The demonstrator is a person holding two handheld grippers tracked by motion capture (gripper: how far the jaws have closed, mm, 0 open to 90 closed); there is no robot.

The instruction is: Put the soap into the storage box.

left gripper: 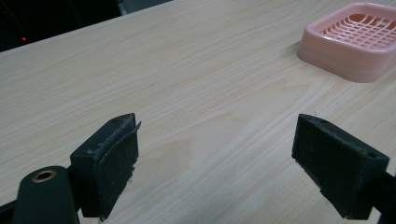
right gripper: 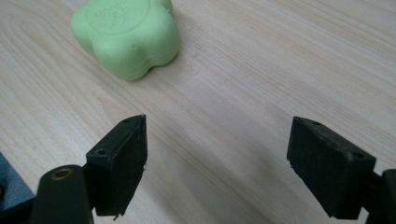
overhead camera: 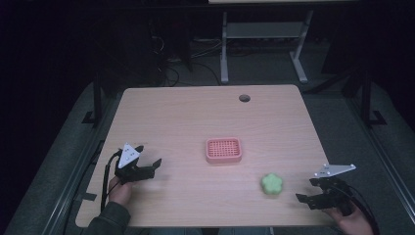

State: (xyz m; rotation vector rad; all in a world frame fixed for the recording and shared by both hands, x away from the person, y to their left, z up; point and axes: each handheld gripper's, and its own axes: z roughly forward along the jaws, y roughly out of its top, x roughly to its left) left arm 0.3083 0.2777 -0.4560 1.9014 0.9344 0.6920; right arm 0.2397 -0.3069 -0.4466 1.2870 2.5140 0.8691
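I find the table (overhead camera: 195,112) holding two items: a pink tray (overhead camera: 223,150) near its centre and a green soap (overhead camera: 271,184) lying to the right of the tray, nearer my edge, well apart from it.

My right gripper (overhead camera: 311,190) sits low at the table's near right corner, just beside the soap and not touching it. Its jaws stand wide apart with nothing between them. In the right gripper view the soap (right gripper: 127,35) lies ahead and to the left of the open jaws, flat on the wood, with a round stamped top and lobed sides; I cannot read the stamp. The right gripper (right gripper: 217,163) has bare table between its pads.

My left gripper (overhead camera: 149,157) rests at the near left of the table, well apart from both items. Its jaws are also spread, holding nothing. In the left gripper view the left gripper (left gripper: 217,161) points across bare wood, and the tray (left gripper: 350,39) shows at upper right, upright, its grid floor visible and nothing lying in it.
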